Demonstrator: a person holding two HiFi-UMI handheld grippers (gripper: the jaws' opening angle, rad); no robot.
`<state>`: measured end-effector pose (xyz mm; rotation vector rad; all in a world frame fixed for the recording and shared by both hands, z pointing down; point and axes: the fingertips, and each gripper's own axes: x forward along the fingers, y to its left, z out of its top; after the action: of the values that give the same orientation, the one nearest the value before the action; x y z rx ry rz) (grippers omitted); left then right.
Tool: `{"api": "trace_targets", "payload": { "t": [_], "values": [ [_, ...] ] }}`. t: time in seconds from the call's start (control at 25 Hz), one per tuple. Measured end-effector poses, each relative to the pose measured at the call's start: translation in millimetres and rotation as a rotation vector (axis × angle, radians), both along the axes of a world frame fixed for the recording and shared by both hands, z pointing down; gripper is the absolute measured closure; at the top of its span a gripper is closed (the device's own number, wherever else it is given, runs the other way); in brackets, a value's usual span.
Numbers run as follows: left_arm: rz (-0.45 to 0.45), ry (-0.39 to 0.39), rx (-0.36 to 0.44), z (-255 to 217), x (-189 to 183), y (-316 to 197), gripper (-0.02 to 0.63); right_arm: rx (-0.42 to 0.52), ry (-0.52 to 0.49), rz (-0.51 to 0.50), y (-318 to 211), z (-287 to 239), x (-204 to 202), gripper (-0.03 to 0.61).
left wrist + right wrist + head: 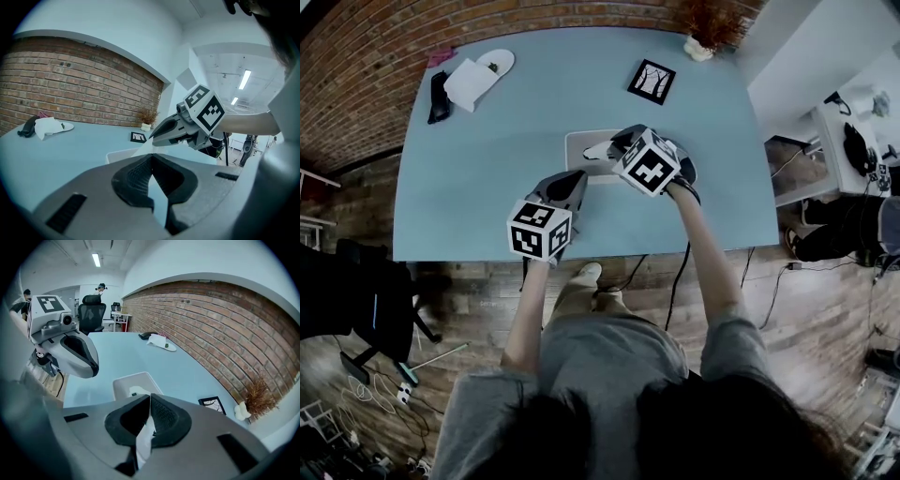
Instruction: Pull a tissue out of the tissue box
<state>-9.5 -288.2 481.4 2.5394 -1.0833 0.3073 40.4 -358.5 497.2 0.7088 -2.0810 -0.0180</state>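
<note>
Right gripper jaws pinched shut on tissue, strip running back between them, box beyond tips at 12 o'clock on worktop; left gripper jaws closed, empty, at box's 7 o'clock.

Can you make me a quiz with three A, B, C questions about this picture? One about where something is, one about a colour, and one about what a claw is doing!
1. Where is the tissue box?
A. In the middle of the table
B. On the floor
C. On a chair

2. What colour is the table?
A. Red
B. Light blue
C. Black

3. What is the right claw doing?
A. Pinching a white tissue
B. Standing wide open
C. Holding a pencil

Answers:
1. A, because the head view shows the box mid-table, just under the right claw.
2. B, because the tabletop looks light blue in all three views.
3. A, because the right gripper view shows the white sheet squeezed between the closed pads.
</note>
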Motion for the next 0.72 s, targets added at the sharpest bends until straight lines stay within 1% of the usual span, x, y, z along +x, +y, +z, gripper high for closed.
{"api": "trace_targets", "payload": {
  "t": [0.52, 0.72],
  "values": [
    [0.04, -0.009, 0.042, -19, 9, 3, 0.611, 0.047, -0.057, 0.034, 11, -25, 11, 0.577],
    [0.039, -0.006, 0.058, -25, 7, 4, 0.611, 0.068, -0.077, 0.04, 15, -33, 11, 0.577]
  ]
}}
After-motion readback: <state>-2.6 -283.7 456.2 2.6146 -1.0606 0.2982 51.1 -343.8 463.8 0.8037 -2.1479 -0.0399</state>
